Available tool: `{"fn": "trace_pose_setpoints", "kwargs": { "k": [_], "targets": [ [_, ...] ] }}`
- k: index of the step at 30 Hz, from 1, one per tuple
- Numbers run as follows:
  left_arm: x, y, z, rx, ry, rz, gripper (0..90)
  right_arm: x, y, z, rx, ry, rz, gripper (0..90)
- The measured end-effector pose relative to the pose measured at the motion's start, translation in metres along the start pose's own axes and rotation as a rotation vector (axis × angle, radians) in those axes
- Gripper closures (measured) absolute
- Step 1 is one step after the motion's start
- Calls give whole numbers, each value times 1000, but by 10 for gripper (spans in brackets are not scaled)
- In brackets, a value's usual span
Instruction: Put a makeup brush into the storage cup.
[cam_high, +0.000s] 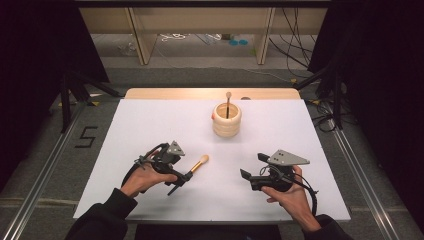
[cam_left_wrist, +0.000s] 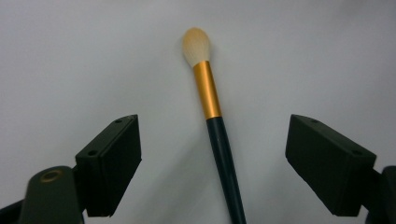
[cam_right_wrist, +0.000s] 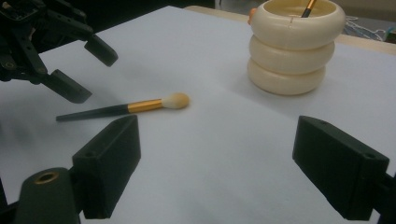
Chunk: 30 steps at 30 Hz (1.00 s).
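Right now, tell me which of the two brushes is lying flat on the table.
The brush in front of the open left gripper lies flat on the white table. The other brush stands upright in the cream holder.

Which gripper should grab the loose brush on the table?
Left. The left gripper is open, jaws either side of the brush handle. The right gripper sits apart from it, nearer the holder.
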<state>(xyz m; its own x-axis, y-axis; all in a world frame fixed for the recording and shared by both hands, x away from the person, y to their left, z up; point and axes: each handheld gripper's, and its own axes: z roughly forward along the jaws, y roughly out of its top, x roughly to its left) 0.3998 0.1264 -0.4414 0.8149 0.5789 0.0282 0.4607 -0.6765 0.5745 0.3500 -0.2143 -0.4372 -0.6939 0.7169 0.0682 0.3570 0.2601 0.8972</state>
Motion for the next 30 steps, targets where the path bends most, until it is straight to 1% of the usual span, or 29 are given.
{"fn": "trace_pose_setpoints", "kwargs": {
  "k": [2,3,4,6,7,9,10,11,12,13,14,15,16,17,18,19,20,21,22,23,24,25,26,27,28,29,30],
  "targets": [
    [-1,3,2,26,0,0,186,0,0,0,-1,0,0,160],
    [0,5,3,41,1,22,188,0,0,0,1,0,0,160],
    [0,7,4,57,-4,19,193,0,0,0,0,2,0,160],
    [1,10,6,73,-9,32,202,0,0,0,-2,0,-1,162],
    [1,10,7,76,-6,30,203,0,-1,2,-15,4,-3,162],
    [0,12,11,89,-1,22,208,2,0,1,10,3,11,162],
    [1,14,11,126,-8,49,216,1,-1,2,-7,3,-1,162],
    [2,15,11,144,-8,54,222,1,0,-1,22,-7,-4,162],
    [2,16,13,165,-13,63,225,1,0,-1,22,-7,-4,162],
    [1,16,15,175,-15,44,229,1,0,-1,21,-7,-4,162],
    [1,16,16,190,-14,40,232,1,0,0,21,-6,-4,162],
    [2,17,17,200,-16,51,237,1,0,0,23,-2,-3,162],
    [2,18,19,204,-15,56,246,1,0,1,9,5,-3,163],
    [3,18,19,215,-18,70,254,1,0,1,13,8,-4,164],
    [3,19,21,216,-15,65,260,1,0,1,14,8,-5,165],
    [3,19,22,222,-19,73,268,2,-1,2,-1,11,-5,166],
    [3,20,23,222,-15,73,276,2,-1,3,0,10,-6,166],
    [1,20,25,219,-20,56,282,2,-1,3,0,10,-6,167],
    [2,21,25,233,-20,67,290,2,0,1,20,11,0,168],
    [2,22,26,236,-22,66,296,2,0,1,22,10,0,171],
    [2,23,26,250,-25,78,304,2,0,2,17,12,0,172],
    [3,24,25,253,-21,86,314,3,-1,2,18,26,18,172],
    [4,25,25,256,-22,86,324,2,-1,3,3,10,-8,173],
    [4,26,26,256,-26,82,332,2,-1,2,20,11,-13,172],
    [4,26,26,257,-27,83,346,2,-1,2,24,10,-12,172],
    [3,25,28,256,-30,74,355,2,0,2,24,9,-13,172],
    [3,26,29,273,-36,88,362,2,0,2,22,10,-16,172]
  ]
}}
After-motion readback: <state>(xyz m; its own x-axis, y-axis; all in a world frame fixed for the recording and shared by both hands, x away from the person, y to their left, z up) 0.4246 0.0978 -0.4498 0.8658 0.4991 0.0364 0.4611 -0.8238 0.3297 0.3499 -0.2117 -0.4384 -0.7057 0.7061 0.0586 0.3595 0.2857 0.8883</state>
